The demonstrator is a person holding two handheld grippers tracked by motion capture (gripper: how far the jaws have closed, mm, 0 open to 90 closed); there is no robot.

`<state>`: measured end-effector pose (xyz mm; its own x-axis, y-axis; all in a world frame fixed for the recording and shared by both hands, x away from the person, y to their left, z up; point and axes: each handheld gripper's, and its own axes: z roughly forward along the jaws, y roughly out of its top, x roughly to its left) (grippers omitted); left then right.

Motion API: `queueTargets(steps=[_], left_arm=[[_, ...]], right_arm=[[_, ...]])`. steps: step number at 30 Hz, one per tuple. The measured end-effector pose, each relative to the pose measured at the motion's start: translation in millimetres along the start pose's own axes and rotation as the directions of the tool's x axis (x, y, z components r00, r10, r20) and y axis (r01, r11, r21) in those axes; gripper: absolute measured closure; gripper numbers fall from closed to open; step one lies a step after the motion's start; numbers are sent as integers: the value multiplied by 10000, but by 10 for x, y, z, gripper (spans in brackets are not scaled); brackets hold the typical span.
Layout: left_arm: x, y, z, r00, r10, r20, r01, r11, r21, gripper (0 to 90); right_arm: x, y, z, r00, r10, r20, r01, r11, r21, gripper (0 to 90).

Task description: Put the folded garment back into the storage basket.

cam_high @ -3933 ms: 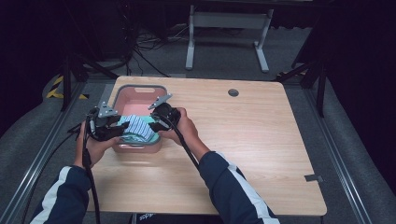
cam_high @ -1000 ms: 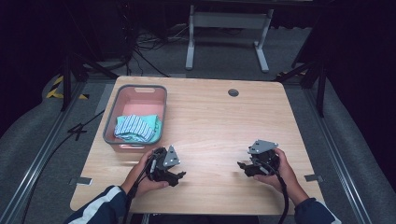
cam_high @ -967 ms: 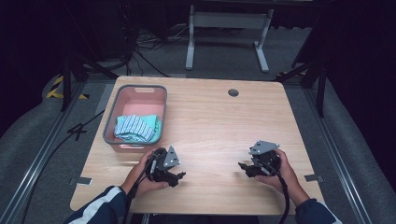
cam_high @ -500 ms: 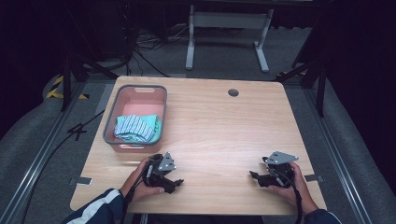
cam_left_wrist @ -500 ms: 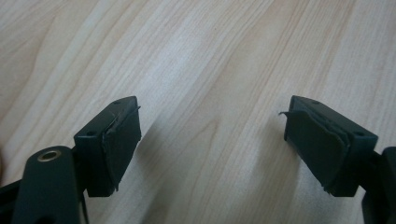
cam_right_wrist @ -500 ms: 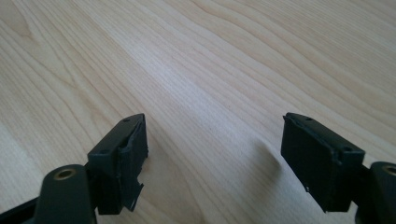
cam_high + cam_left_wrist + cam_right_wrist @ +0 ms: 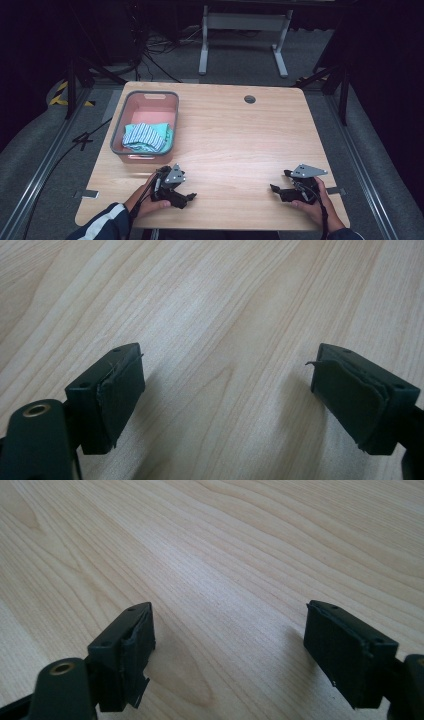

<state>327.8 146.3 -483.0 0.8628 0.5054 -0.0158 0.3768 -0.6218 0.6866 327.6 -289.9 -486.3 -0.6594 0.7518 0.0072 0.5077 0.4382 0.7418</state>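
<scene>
Both tools rest low at the near edge of the surface [image 7: 240, 135], well apart from the basket [image 7: 145, 100] at the far left, where the folded striped cloth [image 7: 145, 136] lies. The work looks finished, or paused between rounds; a next move would call for lifting a tool and reaching across to the basket.

The left tool [image 7: 186, 198] and right tool [image 7: 276, 189] have just been opening, and their jaws are spread with nothing between them. The high view gives basket, cloth and both hands; each gripper view gives worn pads [image 7: 120, 395] over bare wood grain.
</scene>
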Motion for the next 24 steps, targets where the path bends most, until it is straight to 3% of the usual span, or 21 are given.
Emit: queueTargets(steps=[24], left_arm=[[2, 15, 15, 10000, 7, 5, -7, 10000, 87, 111]], right_arm=[[0, 1, 1, 10000, 31, 49, -31, 10000, 16, 201]])
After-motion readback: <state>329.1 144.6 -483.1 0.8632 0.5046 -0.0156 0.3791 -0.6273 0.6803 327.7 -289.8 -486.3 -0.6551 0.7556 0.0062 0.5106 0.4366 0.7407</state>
